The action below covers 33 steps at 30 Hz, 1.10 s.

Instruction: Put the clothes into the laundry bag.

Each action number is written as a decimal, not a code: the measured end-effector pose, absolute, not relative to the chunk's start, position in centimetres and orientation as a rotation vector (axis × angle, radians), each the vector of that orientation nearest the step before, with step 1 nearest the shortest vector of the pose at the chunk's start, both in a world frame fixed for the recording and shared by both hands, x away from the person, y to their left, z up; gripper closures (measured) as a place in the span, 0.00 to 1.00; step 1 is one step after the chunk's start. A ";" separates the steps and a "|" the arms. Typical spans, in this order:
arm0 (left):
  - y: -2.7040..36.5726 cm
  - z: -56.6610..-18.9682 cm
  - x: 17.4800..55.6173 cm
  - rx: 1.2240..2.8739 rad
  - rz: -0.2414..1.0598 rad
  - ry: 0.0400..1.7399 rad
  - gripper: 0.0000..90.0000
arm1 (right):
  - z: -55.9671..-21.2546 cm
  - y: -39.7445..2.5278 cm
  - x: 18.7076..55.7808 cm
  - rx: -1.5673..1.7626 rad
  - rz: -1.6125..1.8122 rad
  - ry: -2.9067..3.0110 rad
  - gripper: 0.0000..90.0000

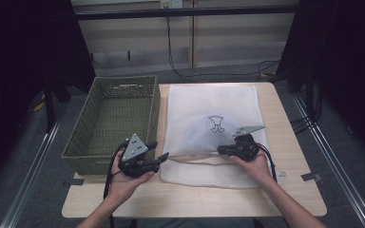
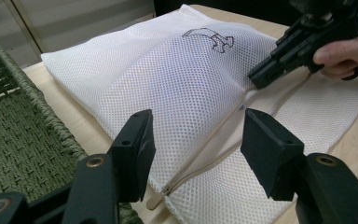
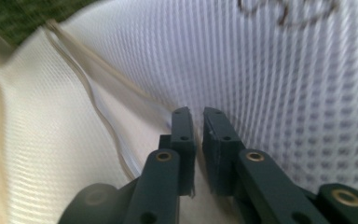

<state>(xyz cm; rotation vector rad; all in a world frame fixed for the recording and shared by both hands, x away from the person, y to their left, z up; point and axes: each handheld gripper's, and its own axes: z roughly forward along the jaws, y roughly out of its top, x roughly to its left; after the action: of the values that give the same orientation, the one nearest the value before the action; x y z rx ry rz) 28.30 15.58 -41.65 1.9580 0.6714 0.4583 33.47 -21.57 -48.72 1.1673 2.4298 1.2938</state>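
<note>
While both hands sit at the near edge of the wooden table (image 1: 294, 156), a white mesh laundry bag (image 1: 209, 104) lies flat on its right half, just beside a green woven basket (image 1: 105, 161) on the left half. Bag has a small dark line drawing (image 1: 215, 124) near its middle and a beige zipper (image 2: 205, 144) running across its near part. Left gripper (image 1: 165, 156) is held at the bag's near left corner, jaws spread wide apart, nothing between them; in the left gripper view they frame the zipper end and mesh below. Right gripper (image 1: 220, 149) points left, tips down on the mesh at the zipper line. Its jaws are nearly together, thin gap between, seemingly pinching mesh at the zipper; can't tell for sure. Mesh looks lifted into a low ridge between the two grippers.
</note>
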 end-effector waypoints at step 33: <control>22.9 -41.2 24.7 1.815 0.549 0.838 0.21 | -42.1 -28.1 22.0 1.120 1.503 2.076 0.52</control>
<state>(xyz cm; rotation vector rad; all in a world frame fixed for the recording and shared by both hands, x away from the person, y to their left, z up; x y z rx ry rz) 24.70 22.87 -41.20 1.8148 0.8375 0.5493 21.95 -28.13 -42.11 1.1202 2.0765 1.5030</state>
